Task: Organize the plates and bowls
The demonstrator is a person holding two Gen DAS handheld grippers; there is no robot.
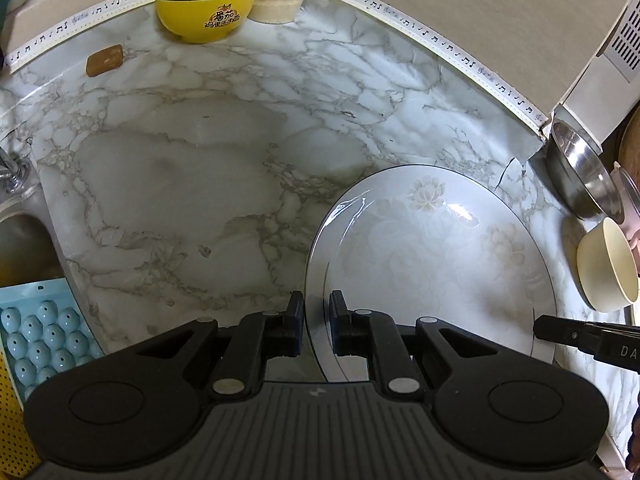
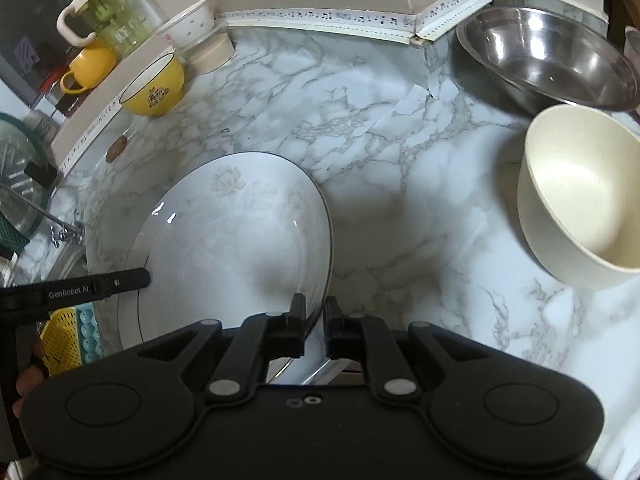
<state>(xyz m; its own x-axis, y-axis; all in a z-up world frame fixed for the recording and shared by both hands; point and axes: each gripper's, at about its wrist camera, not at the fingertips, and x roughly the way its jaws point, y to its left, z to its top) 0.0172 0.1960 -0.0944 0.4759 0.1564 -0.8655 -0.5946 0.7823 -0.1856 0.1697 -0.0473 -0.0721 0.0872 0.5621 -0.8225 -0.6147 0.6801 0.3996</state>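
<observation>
Both grippers are clamped on the same white plate [image 1: 432, 264], one on each side of it. In the left wrist view the left gripper [image 1: 316, 312] sits at bottom centre, its two black fingers pinched on the plate's left rim, with the plate spreading away to the lower right of the frame. The right gripper [image 1: 538, 330] shows there as a black finger coming in from the right edge onto the plate's far rim.

In the right wrist view the right gripper [image 2: 314, 314] is at bottom centre with its jaws nearly together, the plate's dark-lined right rim passing between them. The plate fills the lower left there, and the left gripper's finger [image 2: 120, 282] reaches in from the left edge onto its rim. A faint flower pattern marks the plate, and it sits low over the marble counter [image 1: 200, 168]; whether it touches the surface I cannot tell.

Around it: a cream bowl [image 2: 580, 196] at the right of the right wrist view, close by the plate's right side, and a steel bowl [image 2: 548, 56] behind it in the upper right corner. A yellow bowl [image 1: 206, 8] stands at the back wall, upper left in the left wrist view, well apart from the plate, with a small brown block [image 1: 105, 60] beside it. A blue dimpled tray [image 1: 44, 328] lies at the lower left.
</observation>
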